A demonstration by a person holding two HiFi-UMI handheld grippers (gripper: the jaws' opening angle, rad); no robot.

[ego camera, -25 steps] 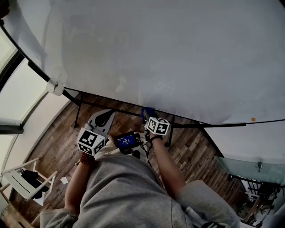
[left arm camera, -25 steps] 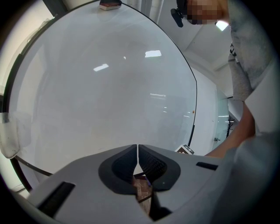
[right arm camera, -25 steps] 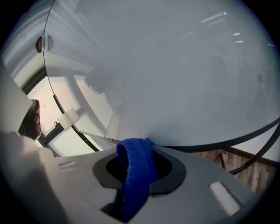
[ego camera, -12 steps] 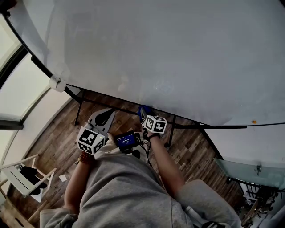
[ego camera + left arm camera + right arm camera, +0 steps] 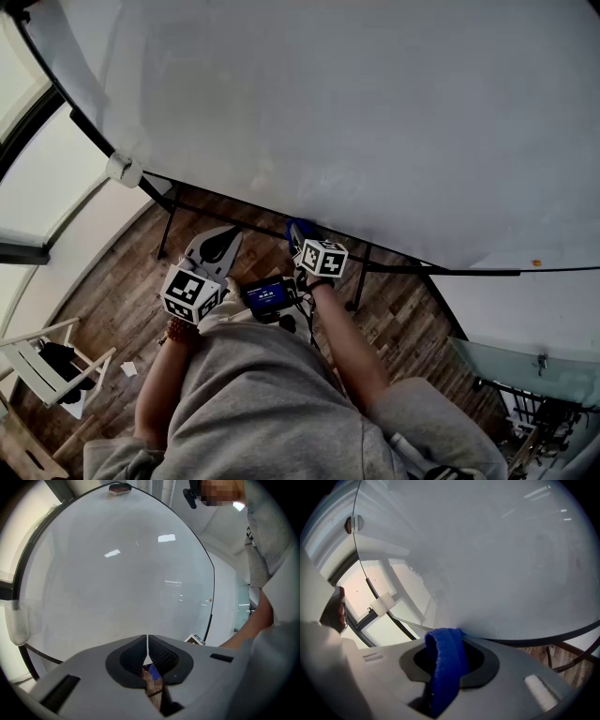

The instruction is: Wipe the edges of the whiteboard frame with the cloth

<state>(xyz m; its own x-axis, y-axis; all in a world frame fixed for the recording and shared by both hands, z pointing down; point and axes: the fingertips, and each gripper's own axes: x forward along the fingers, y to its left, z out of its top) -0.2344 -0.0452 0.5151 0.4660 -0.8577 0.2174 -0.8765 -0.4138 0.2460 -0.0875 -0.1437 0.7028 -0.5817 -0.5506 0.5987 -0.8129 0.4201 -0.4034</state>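
The whiteboard (image 5: 356, 112) fills the upper head view, and its dark lower frame edge (image 5: 412, 269) runs left to right. My right gripper (image 5: 300, 236) is shut on a blue cloth (image 5: 297, 229), which is pressed against that lower edge. In the right gripper view the cloth (image 5: 445, 663) hangs folded between the jaws of the right gripper (image 5: 447, 639), just under the frame edge (image 5: 553, 637). My left gripper (image 5: 223, 240) is held lower and to the left, off the board. Its jaws (image 5: 147, 641) are shut with nothing in them.
A white plastic corner cap (image 5: 124, 170) sits at the board's lower left corner. Black stand legs (image 5: 167, 223) drop to the wooden floor. A white chair (image 5: 42, 361) stands at lower left and a glass table (image 5: 525, 361) at lower right. An eraser (image 5: 120, 488) rests on the board's top edge.
My right gripper has slid a little to the left along the lower frame edge with the cloth. The left gripper has stayed where it was.
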